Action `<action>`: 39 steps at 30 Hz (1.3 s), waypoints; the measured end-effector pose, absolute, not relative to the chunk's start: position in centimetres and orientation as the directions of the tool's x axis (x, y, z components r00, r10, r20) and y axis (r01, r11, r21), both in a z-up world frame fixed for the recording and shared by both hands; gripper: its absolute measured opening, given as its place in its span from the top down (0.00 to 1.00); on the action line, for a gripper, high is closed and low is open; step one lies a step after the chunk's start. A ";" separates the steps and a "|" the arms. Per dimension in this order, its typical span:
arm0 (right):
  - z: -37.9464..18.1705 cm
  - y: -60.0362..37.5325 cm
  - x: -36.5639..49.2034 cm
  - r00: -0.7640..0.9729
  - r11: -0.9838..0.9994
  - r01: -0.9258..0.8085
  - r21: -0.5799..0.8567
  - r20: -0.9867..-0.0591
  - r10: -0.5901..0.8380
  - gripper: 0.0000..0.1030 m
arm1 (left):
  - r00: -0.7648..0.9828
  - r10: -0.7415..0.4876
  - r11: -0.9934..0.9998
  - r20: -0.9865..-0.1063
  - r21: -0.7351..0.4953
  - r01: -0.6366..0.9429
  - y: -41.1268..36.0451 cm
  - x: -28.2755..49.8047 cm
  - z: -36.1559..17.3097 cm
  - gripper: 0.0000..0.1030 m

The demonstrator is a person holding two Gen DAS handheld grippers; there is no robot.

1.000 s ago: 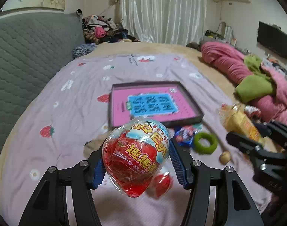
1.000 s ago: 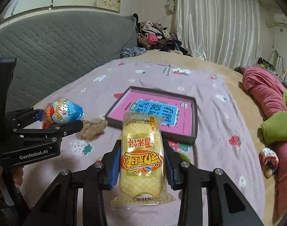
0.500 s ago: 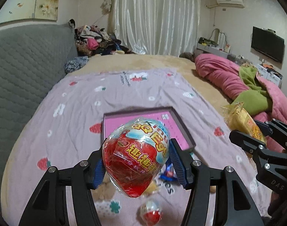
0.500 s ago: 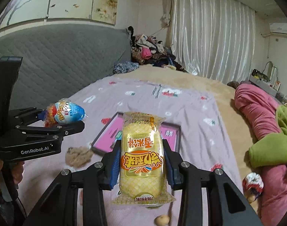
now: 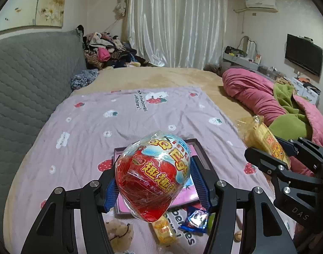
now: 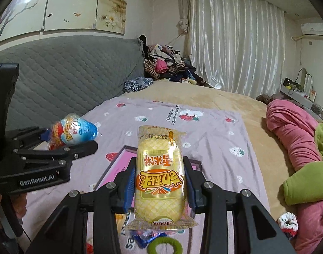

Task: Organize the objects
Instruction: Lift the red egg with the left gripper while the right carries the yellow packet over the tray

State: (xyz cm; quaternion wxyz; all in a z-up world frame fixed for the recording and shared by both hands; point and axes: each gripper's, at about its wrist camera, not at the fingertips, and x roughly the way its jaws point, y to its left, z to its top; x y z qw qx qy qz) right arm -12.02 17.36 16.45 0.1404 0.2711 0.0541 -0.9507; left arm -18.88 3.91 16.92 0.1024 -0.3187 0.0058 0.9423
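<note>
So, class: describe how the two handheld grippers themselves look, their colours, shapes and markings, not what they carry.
Both are matte black linkage frames with silver rivets at the joints and ribbed blue pads inside the fingers. The left gripper has "GenRobot.AI" in white on its side, seen from the right wrist view. The right gripper shows the letters "DAS" on its body in the left wrist view. No cables or sleeves are clearly visible.

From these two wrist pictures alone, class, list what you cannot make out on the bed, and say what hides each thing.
- Pink tray, left wrist view: its inside is mostly hidden behind the egg-shaped snack in the left gripper.
- Pink tray, right wrist view: mostly covered by the yellow snack pack in the right gripper.
- Green ring, right wrist view: cut off by the bottom edge.
- Blue wrapper, left wrist view: print too small to read.
</note>
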 end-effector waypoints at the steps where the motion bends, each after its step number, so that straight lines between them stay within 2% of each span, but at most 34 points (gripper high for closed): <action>1: 16.4 17.3 -12.5 -0.813 -0.955 0.297 -0.021 -0.530 -0.241 0.61 | -0.776 0.185 -0.980 -0.603 -0.052 -0.193 4.0 -19.2 16.8 0.39; 13: 14.4 16.7 -16.8 -0.816 -0.956 0.293 -0.015 -0.526 -0.241 0.61 | -0.758 0.131 -0.989 -0.639 -0.034 -0.142 2.7 -23.8 13.7 0.39; 23: 11.3 16.6 -20.3 -0.790 -0.953 0.301 -0.031 -0.568 -0.231 0.61 | -0.735 0.109 -0.992 -0.670 -0.030 -0.119 3.2 -27.1 10.8 0.39; 31: 8.2 16.5 -24.2 -0.730 -0.946 0.324 0.016 -0.632 -0.261 0.61 | -0.708 0.098 -0.992 -0.700 -0.007 -0.130 4.1 -30.2 8.0 0.39; 39: 3.0 17.0 -29.6 -0.630 -0.955 0.284 0.083 -0.734 -0.251 0.61 | -0.658 0.057 -0.995 -0.751 0.012 -0.100 3.7 -35.2 2.8 0.39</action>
